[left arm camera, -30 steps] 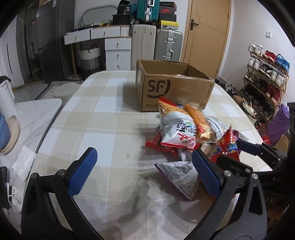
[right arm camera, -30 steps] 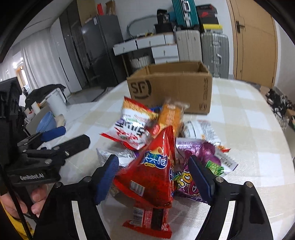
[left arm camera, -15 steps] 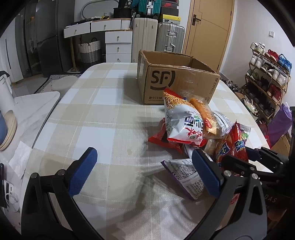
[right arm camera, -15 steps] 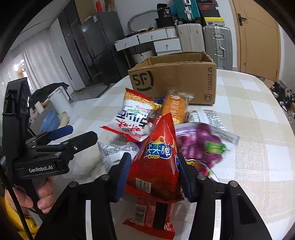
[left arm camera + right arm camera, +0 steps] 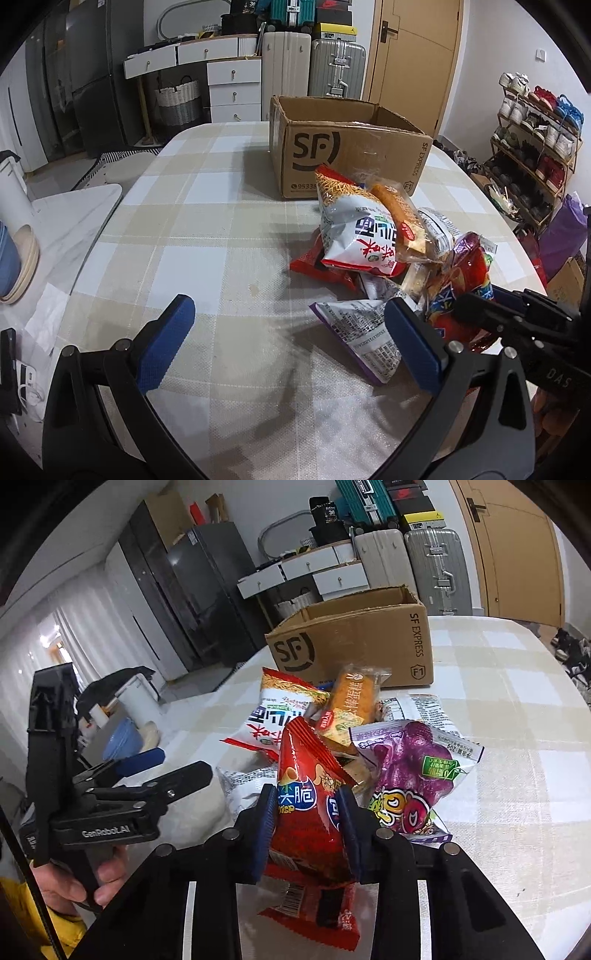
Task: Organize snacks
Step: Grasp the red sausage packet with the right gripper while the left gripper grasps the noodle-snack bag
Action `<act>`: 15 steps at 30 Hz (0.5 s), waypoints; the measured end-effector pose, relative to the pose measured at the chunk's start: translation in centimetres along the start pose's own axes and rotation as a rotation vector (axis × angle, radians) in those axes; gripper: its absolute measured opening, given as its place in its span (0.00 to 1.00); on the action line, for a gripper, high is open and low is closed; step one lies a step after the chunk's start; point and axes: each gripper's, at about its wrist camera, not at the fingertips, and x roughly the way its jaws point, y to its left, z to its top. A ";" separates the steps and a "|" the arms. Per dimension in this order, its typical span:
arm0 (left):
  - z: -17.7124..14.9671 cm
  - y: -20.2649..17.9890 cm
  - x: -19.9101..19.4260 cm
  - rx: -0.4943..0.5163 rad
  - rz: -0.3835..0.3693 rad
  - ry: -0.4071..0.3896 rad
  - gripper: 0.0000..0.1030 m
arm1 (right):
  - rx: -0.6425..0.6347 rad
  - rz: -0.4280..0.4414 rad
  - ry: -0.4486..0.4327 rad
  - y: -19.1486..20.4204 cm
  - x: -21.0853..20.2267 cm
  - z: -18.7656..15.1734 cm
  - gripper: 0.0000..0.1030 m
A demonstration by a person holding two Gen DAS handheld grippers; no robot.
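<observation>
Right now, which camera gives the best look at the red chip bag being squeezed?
The right wrist view: the red chip bag stands front and centre, pinched between the right hand-held gripper pads, label readable. The left wrist view shows only part of it at the right edge, behind other snacks and that gripper's black frame.

Both cameras sit low over the table point(image 5: 207, 206), looking along gripper fingers toward the cardboard box point(image 5: 351, 155). The left views from farther left, the right closer; both share the snack pile point(image 5: 332, 738).
</observation>
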 end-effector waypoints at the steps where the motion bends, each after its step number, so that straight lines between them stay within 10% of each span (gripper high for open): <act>1: 0.1 0.0 -0.1 0.000 0.001 0.000 0.99 | 0.001 0.002 -0.006 0.0 -0.2 0.0 0.32; 15: 4.7 -2.0 1.0 0.063 -0.079 0.015 0.99 | 0.071 0.058 -0.127 -3.1 -4.2 0.6 0.32</act>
